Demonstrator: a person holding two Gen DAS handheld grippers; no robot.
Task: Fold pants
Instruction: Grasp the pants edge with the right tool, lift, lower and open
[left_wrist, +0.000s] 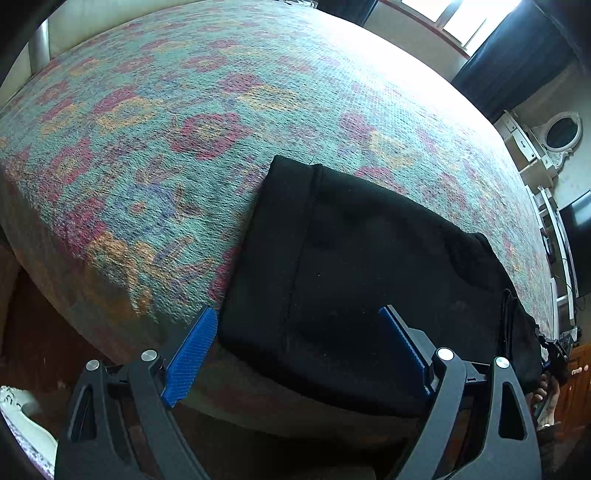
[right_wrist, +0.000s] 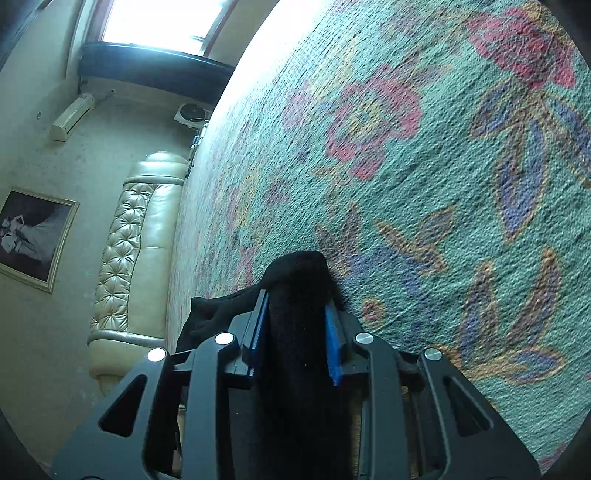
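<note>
The black pants lie folded on the flowered bedspread, near the bed's front edge. My left gripper is open, its blue pads wide apart, hovering just over the near edge of the pants. In the right wrist view my right gripper is shut on a thick bunch of the black pants, held close to the bedspread. The right gripper also shows at the pants' right end in the left wrist view.
The bed's front edge and dark floor lie below the left gripper. A white dresser with an oval mirror stands at the right. A cream tufted headboard and a framed picture are at the left.
</note>
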